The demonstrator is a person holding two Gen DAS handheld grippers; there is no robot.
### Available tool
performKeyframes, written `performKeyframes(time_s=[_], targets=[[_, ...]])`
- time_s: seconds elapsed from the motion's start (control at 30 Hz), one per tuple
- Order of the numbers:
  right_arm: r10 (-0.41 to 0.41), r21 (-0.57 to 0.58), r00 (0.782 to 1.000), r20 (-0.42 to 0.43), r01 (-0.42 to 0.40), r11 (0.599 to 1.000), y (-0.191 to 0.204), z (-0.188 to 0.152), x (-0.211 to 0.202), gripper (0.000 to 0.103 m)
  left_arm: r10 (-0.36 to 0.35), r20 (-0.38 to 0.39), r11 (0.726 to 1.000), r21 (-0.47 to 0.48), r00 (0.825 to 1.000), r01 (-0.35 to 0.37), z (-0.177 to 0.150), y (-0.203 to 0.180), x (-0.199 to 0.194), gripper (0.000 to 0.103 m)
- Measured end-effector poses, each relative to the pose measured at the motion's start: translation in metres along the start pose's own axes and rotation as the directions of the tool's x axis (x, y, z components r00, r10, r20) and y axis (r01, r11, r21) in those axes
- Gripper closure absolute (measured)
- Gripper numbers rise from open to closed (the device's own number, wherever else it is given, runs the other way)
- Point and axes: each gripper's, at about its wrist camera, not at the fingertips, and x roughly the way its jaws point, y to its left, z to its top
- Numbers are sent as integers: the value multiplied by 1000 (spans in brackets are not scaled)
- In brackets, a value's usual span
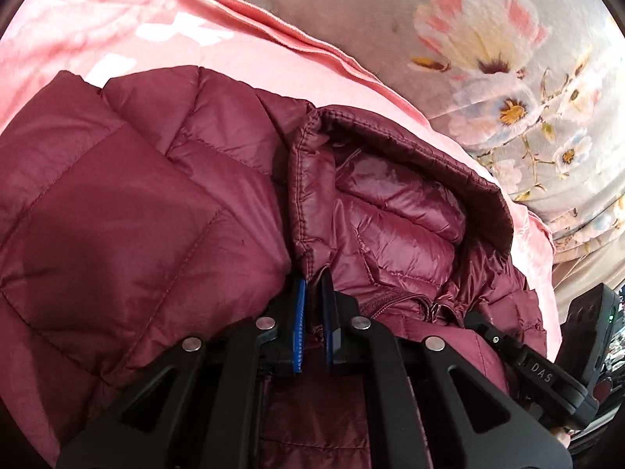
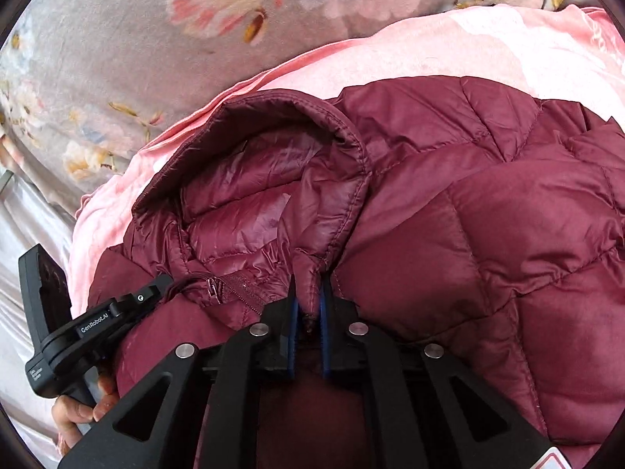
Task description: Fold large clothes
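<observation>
A maroon quilted puffer jacket (image 1: 136,203) with a hood (image 1: 398,203) lies on pink cloth. My left gripper (image 1: 312,289) is shut on the hood's front edge near the collar, on the hood's left side. In the right wrist view the same jacket (image 2: 488,234) and hood (image 2: 254,195) show. My right gripper (image 2: 308,297) is shut on the hood's other front edge. The zipper pull (image 2: 213,287) lies just left of it. Each gripper shows in the other's view: the right one (image 1: 547,371) and the left one (image 2: 97,324).
A pink blanket (image 1: 273,58) lies under the jacket on a grey floral bedspread (image 1: 488,51), which also shows in the right wrist view (image 2: 117,58). A hand (image 2: 82,410) holds the left gripper's handle at the lower left.
</observation>
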Motion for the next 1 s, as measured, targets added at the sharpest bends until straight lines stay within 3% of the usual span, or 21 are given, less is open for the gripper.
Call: performKeyframes(time_s=[0.1, 0.17, 0.27, 0.47, 0.57, 0.7, 0.83, 0.93, 0.97, 1.0], targets=[[-8, -7, 1000, -11, 8, 1000, 4, 1, -14, 91, -11, 7, 1000, -5, 1000, 11, 1, 2, -5, 92], [-3, -18, 1000, 17, 4, 1000, 5, 4, -37, 84, -12, 17, 1000, 7, 1000, 12, 3, 4, -24, 87], [-4, -19, 996, 86, 5, 1000, 9, 20, -67, 82, 9, 76, 999, 52, 997, -13, 14, 4, -55, 85], [46, 33, 987, 153, -52, 998, 34, 82, -68, 82, 20, 153, 998, 58, 988, -29, 85, -24, -80, 83], [146, 140, 985, 92, -158, 977, 32, 98, -41, 80, -3, 94, 1000, 16, 996, 2, 117, -41, -62, 68], [291, 387, 955, 62, -291, 875, 5, 99, -4, 80, -121, -61, 975, -197, 991, 107, 128, -34, -20, 65], [296, 503, 953, 73, -291, 814, -11, 97, 12, 79, -123, -148, 938, -341, 981, 66, 122, -15, 14, 65], [256, 525, 965, 54, -246, 815, -16, 98, 18, 83, -119, -184, 921, -388, 976, 39, 117, -5, 28, 66], [243, 514, 969, 46, -231, 826, -15, 98, 19, 87, -118, -196, 921, -389, 973, 34, 116, -2, 32, 73], [213, 496, 976, 31, -200, 845, -13, 97, 19, 95, -109, -208, 923, -384, 972, 22, 113, -1, 36, 87]])
